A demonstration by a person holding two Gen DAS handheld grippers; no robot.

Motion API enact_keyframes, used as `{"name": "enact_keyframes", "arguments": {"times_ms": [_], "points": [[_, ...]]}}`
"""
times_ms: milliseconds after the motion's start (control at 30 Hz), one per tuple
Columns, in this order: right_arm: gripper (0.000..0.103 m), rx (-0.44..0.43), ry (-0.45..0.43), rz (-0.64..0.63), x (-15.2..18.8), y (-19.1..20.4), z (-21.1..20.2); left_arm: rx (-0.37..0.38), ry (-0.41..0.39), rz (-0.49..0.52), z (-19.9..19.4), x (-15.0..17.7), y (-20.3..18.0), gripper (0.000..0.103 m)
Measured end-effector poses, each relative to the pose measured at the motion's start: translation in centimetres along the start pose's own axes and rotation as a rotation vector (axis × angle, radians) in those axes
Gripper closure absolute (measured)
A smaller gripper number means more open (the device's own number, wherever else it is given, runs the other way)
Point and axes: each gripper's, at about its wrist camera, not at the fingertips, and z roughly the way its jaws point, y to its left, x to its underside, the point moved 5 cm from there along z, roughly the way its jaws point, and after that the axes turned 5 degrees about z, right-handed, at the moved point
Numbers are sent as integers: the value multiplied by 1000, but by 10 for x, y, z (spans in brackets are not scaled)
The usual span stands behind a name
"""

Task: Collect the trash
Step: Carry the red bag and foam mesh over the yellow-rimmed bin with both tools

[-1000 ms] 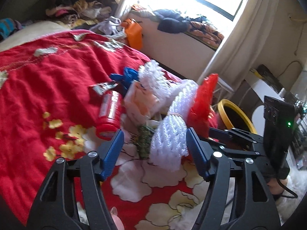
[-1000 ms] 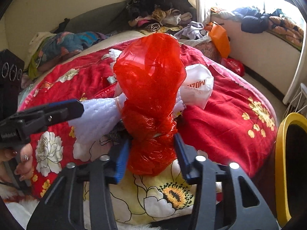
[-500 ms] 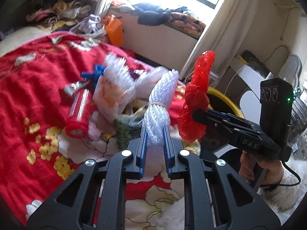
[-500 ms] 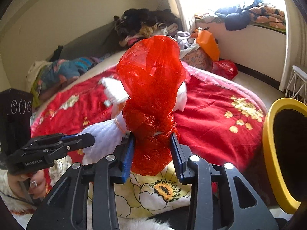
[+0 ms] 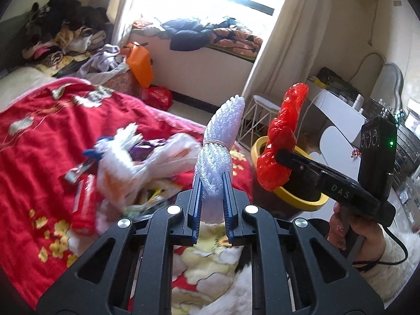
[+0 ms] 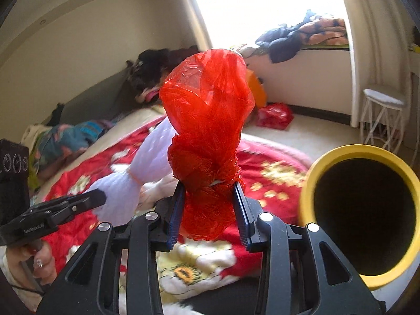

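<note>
My left gripper (image 5: 211,199) is shut on a white foam net sleeve (image 5: 219,144) tied with a rubber band, held up above the bed. My right gripper (image 6: 208,210) is shut on a knotted red plastic bag (image 6: 207,131), lifted clear of the bed. The red bag also shows in the left wrist view (image 5: 282,141), in front of the yellow-rimmed bin (image 5: 309,202). In the right wrist view the bin (image 6: 341,152) stands close at the right, its dark mouth facing me. More trash lies on the red blanket: a red can (image 5: 84,204), white plastic bags (image 5: 136,162) and wrappers.
The bed with the red flowered blanket (image 5: 39,136) fills the left. Clothes are piled at its far end (image 5: 60,39) and on the window ledge (image 5: 210,34). An orange bag (image 5: 139,63) and a red bag (image 5: 157,97) lie on the floor. A white wire stool (image 6: 383,115) stands by the curtain.
Both grippers closed on their items and lifted them off the bed, then swung right toward the yellow-rimmed bin, which now looms larger in the right wrist view.
</note>
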Motion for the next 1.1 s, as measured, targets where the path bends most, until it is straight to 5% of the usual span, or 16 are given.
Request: {"name": "enact_keyframes", "arguments": {"times_ms": [533,1100], "points": [[69,266,-141,138,-9,-98,-41,96,38,74,47,-13,-58,93],[69,426,-127,330,7,-175,-60,145,124,194,107,-25,-123,93]]}}
